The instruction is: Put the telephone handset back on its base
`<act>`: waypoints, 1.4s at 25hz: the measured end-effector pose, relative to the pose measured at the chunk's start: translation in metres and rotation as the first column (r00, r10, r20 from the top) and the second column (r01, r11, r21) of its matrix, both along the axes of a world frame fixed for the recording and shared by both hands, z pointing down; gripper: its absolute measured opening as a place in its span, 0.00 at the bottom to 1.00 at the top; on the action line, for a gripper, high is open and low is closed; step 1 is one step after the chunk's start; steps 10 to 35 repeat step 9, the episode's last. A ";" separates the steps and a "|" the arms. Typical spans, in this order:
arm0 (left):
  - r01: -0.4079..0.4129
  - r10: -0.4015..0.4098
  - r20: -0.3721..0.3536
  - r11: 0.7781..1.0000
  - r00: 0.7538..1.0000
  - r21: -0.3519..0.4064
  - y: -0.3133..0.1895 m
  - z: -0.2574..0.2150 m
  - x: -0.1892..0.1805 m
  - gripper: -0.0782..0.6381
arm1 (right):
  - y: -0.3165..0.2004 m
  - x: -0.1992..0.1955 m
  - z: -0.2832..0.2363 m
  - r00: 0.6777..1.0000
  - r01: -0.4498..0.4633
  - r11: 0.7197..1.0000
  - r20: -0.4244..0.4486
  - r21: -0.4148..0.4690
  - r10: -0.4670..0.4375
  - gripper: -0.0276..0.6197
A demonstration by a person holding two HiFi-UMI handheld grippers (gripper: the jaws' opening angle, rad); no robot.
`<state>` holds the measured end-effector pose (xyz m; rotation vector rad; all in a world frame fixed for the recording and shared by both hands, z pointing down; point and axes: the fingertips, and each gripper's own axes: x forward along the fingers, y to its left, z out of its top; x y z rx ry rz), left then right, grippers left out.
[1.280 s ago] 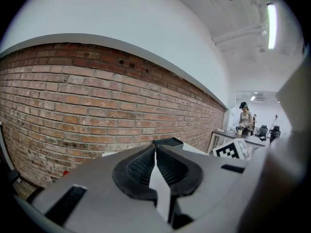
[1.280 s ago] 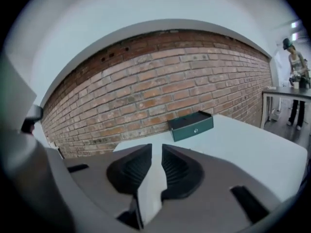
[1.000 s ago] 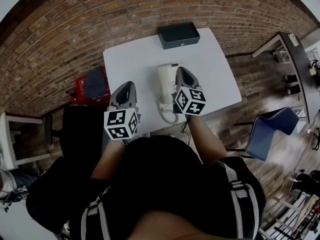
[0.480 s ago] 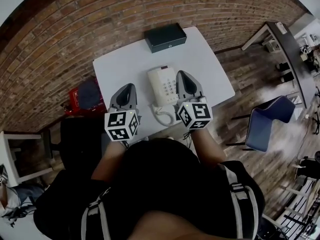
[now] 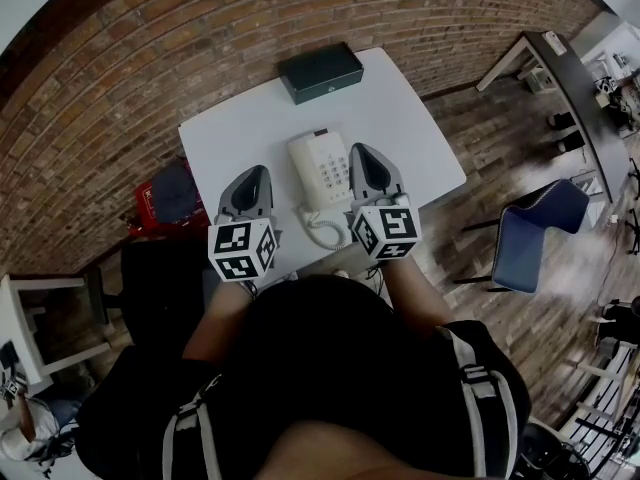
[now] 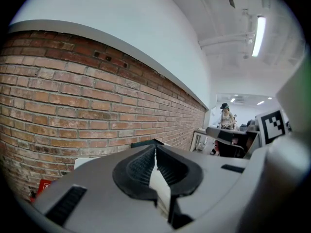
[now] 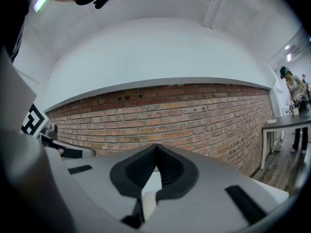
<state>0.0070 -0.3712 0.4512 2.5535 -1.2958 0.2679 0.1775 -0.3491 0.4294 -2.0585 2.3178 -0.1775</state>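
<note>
A white telephone [image 5: 322,169] lies on the white table [image 5: 400,118], keypad to the right. Its handset [image 5: 304,166] rests along the base's left side. The coiled cord [image 5: 322,231] loops toward the table's front edge. My right gripper [image 5: 362,151] hovers just right of the phone, jaws shut and empty. My left gripper [image 5: 252,174] is held left of the phone, apart from it, also shut with nothing in it. Both gripper views point up at the brick wall, so they show the left gripper [image 6: 155,151] and the right gripper [image 7: 156,151] but not the phone.
A black box [image 5: 320,72] sits at the table's far edge against the brick wall. A blue chair [image 5: 526,244] stands to the right, a black chair [image 5: 160,278] and a red item [image 5: 160,190] to the left. A dark desk [image 5: 572,98] is at far right.
My right gripper has drawn back off the phone and now sits to its right, uncovering the keypad. The left gripper has barely moved. The head view has shifted slightly.
</note>
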 end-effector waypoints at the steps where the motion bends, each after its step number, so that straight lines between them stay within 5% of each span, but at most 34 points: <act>1: 0.000 0.000 0.001 1.000 1.000 0.000 0.000 0.000 0.000 0.12 | 0.000 0.000 0.000 1.000 0.001 1.000 0.000 -0.001 -0.001 0.04; 35: 0.004 -0.004 0.002 1.000 1.000 0.000 0.001 -0.001 -0.002 0.12 | 0.001 -0.002 0.003 1.000 0.009 1.000 0.015 -0.008 -0.009 0.04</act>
